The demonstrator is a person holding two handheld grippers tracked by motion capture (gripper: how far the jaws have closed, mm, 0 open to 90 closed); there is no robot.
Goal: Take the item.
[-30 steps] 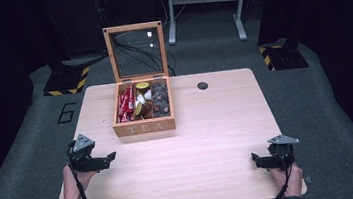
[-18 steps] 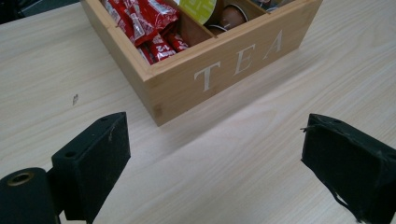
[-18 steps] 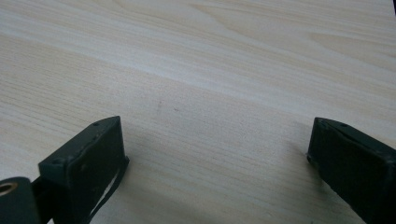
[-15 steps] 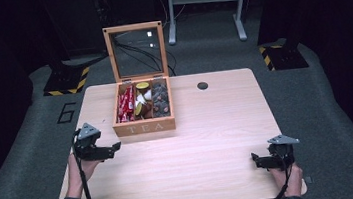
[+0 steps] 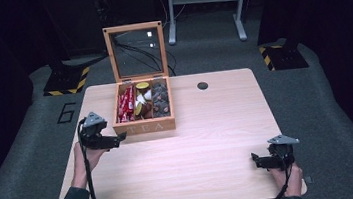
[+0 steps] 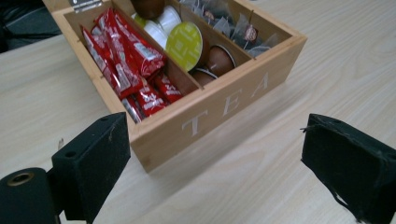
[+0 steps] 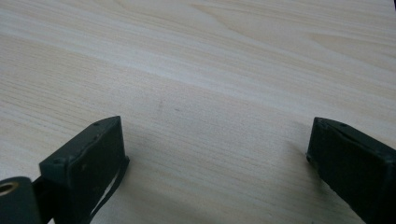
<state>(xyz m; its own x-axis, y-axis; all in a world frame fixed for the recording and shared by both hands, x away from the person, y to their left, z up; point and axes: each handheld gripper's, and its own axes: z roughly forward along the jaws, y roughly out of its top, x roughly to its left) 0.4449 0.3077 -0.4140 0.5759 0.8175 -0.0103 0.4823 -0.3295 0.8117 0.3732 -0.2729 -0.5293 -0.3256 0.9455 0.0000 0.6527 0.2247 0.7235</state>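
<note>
my left gripper (image 5: 120, 137) hovers with its jaws spread wide and nothing between them, just beside the front left corner of the wooden tea box (image 5: 146, 127), which stands near the far edge of the worktop (image 5: 209, 141), left of its middle, with its glass lid (image 5: 135, 52) raised upright behind it. in the left gripper view the box (image 6: 201, 116) lies straight ahead and slightly to the left of the gap, turned corner-on to me, its lettered front wall running away to the right. the nearest compartment, the one at the box's left, holds red sachets (image 6: 126, 65) whose long axes run front to back along the divider; the middle compartment holds round capsules (image 6: 184, 44), one with a yellow-green lid, and the far one dark tea bags (image 6: 233, 28). i judge the coming move to be a reach up and over the front wall into the box, and the left hand is plainly the nearer one. my right gripper (image 5: 258, 161) rests low at the near right corner of the worktop, well apart from the box, jaws likewise spread over bare wood (image 7: 201, 93).
</note>
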